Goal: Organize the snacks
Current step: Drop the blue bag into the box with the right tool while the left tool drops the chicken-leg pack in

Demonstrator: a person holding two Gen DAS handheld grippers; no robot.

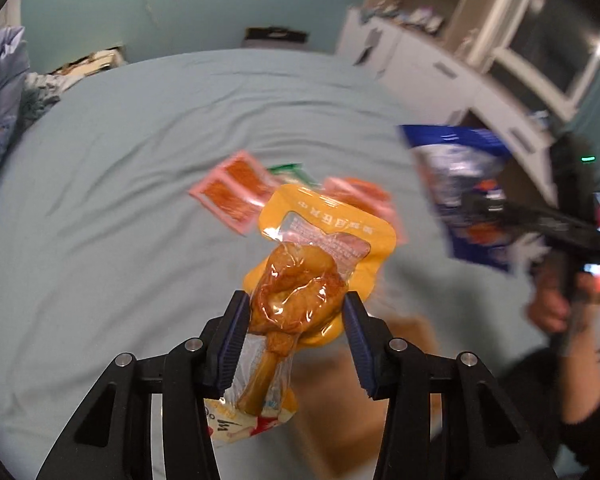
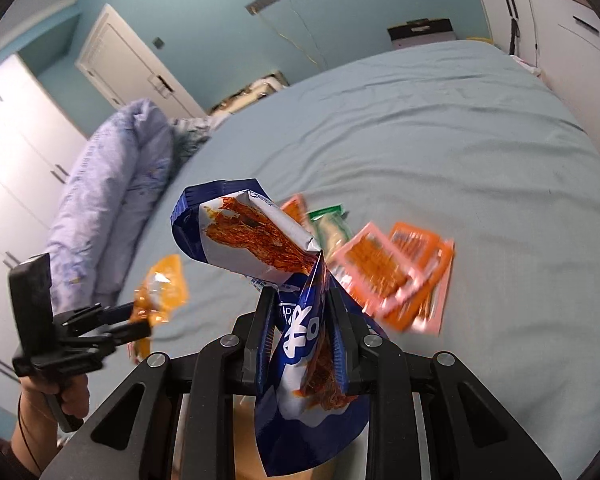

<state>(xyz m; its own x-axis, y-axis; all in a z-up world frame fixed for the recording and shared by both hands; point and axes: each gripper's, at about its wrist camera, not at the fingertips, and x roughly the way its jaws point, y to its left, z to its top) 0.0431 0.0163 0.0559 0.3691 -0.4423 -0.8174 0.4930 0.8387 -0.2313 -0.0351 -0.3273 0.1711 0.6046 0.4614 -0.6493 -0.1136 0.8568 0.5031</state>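
Observation:
My left gripper [image 1: 296, 308] is shut on a yellow chicken-drumstick pack [image 1: 300, 292] and holds it above the bed; it also shows in the right wrist view [image 2: 160, 292]. My right gripper [image 2: 302, 300] is shut on a blue and white spicy-strip bag [image 2: 260, 240], folded and lifted off the bed; the bag also shows at the right of the left wrist view [image 1: 464, 192]. Several pink and orange snack packets [image 2: 396, 272] and a green packet [image 2: 328, 224] lie together on the light blue bed sheet [image 2: 460, 140]; the pink packets appear behind the drumstick pack [image 1: 236, 192].
A brown cardboard box [image 1: 360, 400] sits low under both grippers. A rolled lilac duvet [image 2: 112, 208] lies along the bed's left side. White cabinets [image 1: 460, 60] and drawers stand to the right of the bed, a white wardrobe [image 2: 12, 152] to the left.

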